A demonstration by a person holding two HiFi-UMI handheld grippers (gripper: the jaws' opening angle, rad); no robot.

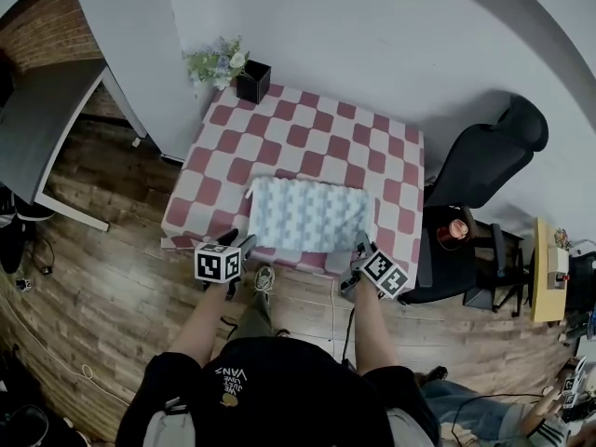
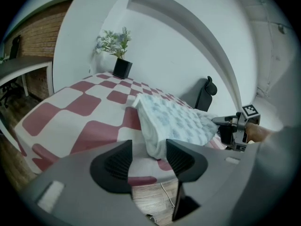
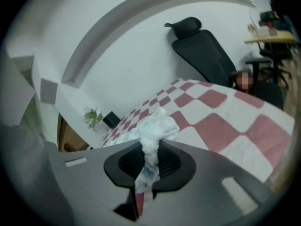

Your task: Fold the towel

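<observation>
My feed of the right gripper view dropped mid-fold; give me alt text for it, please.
The right gripper has its jaws pinched shut on a bunched end of the pale towel, which trails back onto the red-and-white checked table. A black office chair stands behind the table, and a small potted plant sits at its far corner.
</observation>
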